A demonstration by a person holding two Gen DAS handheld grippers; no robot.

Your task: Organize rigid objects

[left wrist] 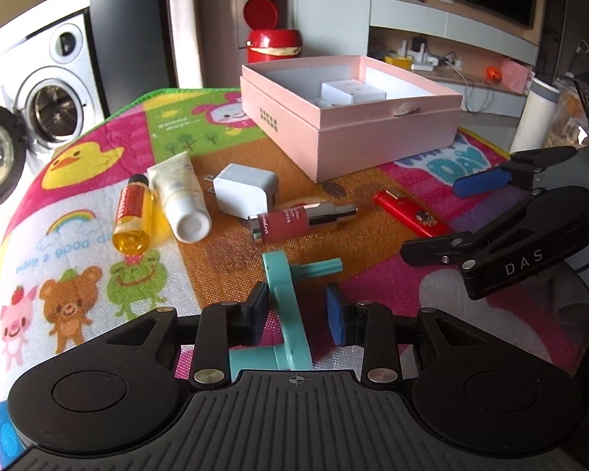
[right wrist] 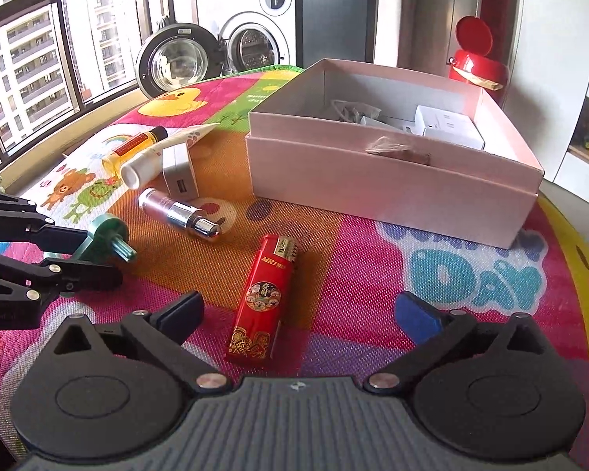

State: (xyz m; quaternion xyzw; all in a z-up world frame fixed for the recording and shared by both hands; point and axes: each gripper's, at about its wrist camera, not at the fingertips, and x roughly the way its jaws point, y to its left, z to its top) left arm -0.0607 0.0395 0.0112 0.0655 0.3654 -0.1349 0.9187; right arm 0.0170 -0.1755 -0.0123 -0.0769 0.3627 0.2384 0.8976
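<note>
A teal plastic part (left wrist: 290, 306) with a peg lies between the open jaws of my left gripper (left wrist: 299, 310); the left pad touches it, the right pad stands apart. It also shows in the right wrist view (right wrist: 106, 237). My right gripper (right wrist: 300, 316) is open around a red lighter (right wrist: 261, 302) lying on the mat, also visible in the left wrist view (left wrist: 410, 212). A pink open box (right wrist: 392, 180) holding white items stands behind. A pink pump bottle (left wrist: 302, 218), white charger (left wrist: 245, 190), white tube (left wrist: 180, 196) and yellow bottle (left wrist: 133, 216) lie on the mat.
A colourful cartoon mat (right wrist: 471, 274) covers the round table. A red bin (left wrist: 273, 41) and a washing machine with its door open (right wrist: 251, 39) stand beyond the table. The right gripper shows at the right of the left wrist view (left wrist: 428, 221).
</note>
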